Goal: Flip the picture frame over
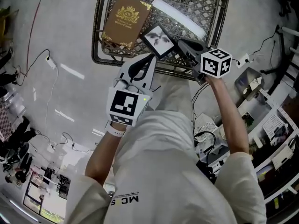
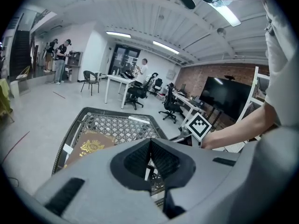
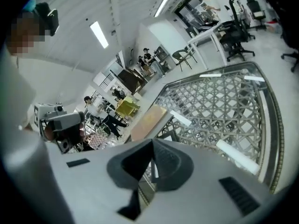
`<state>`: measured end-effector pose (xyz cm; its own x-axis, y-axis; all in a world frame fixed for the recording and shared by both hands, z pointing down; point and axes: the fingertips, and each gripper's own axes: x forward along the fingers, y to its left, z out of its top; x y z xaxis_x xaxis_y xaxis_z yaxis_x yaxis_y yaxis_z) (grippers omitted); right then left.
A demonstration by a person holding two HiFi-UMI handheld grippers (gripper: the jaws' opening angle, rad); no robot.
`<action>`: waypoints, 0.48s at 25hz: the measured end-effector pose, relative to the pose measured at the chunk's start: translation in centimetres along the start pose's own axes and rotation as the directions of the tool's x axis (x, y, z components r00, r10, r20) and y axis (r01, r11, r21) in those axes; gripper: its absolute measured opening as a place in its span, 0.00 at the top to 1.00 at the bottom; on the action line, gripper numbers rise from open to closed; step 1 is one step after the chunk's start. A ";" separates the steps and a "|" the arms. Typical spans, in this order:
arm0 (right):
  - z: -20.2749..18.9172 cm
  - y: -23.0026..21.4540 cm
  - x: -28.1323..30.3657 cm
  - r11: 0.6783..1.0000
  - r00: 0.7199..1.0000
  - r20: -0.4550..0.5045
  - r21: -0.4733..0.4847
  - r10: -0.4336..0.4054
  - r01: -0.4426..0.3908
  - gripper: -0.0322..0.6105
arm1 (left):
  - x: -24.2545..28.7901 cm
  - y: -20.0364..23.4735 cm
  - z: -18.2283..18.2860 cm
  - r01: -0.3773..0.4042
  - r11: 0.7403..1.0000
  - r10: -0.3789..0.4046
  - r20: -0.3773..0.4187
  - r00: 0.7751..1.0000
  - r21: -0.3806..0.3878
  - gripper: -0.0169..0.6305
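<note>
The picture frame (image 1: 158, 39) has a black border around a white picture of a dark plant. It sits picture side up, turned like a diamond, over the near part of a metal mesh table (image 1: 107, 59). My left gripper (image 1: 152, 56) meets the frame's near corner with its jaws closed. My right gripper (image 1: 179, 43) meets its right corner, jaws closed too. In each gripper view the pads press together with a white sliver of frame between them (image 2: 148, 168) (image 3: 153, 168). The right gripper's marker cube (image 2: 200, 125) shows in the left gripper view.
A brown book with a gold emblem (image 1: 125, 21) lies on the mesh to the left of the frame. A white bar (image 1: 180, 17) lies behind it. Cables, desks and clutter stand on the floor to the right; people and office chairs are far off.
</note>
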<state>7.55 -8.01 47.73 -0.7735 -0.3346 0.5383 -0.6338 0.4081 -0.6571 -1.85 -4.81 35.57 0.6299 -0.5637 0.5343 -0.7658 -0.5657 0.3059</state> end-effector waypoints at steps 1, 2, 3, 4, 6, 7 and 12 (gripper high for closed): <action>0.3 0.7 -0.5 1.000 1.000 0.008 -0.017 -0.010 0.010 0.92 | -0.4 -0.1 0.4 0.000 1.000 0.000 0.007 1.000 0.004 0.94; 0.8 1.4 -1.1 0.999 1.000 0.019 -0.033 -0.020 0.020 0.92 | -0.8 -0.2 0.8 -0.001 1.000 0.000 0.013 1.000 0.007 0.94; 1.2 2.1 -1.6 0.998 0.999 0.030 -0.049 -0.032 0.034 0.92 | -1.1 -0.2 1.1 -0.001 1.000 0.001 0.017 1.000 0.010 0.94; 1.6 2.8 -2.1 0.997 0.998 0.039 -0.066 -0.047 0.050 0.92 | -1.6 -0.3 1.4 -0.002 1.000 0.002 0.019 1.000 0.013 0.94; 2.2 4.2 -3.1 0.990 0.995 0.040 -0.107 -0.088 0.092 0.92 | -2.5 -0.4 2.1 -0.003 1.000 0.003 0.023 1.000 0.018 0.94; 2.5 4.9 -3.6 0.984 0.993 0.037 -0.136 -0.110 0.114 0.92 | -2.9 -0.4 2.5 -0.004 1.000 0.003 0.028 1.000 0.019 0.94; 4.2 9.0 -6.0 0.944 0.980 0.083 -0.267 -0.180 0.195 0.92 | -4.9 -0.5 4.6 0.000 0.999 -0.003 0.080 0.997 0.037 0.94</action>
<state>6.52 -5.87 36.37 -0.6444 -0.4716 0.6020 -0.7493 0.5464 -0.3740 -3.95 -4.54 29.13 0.6403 -0.6088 0.4684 -0.7607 -0.5873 0.2765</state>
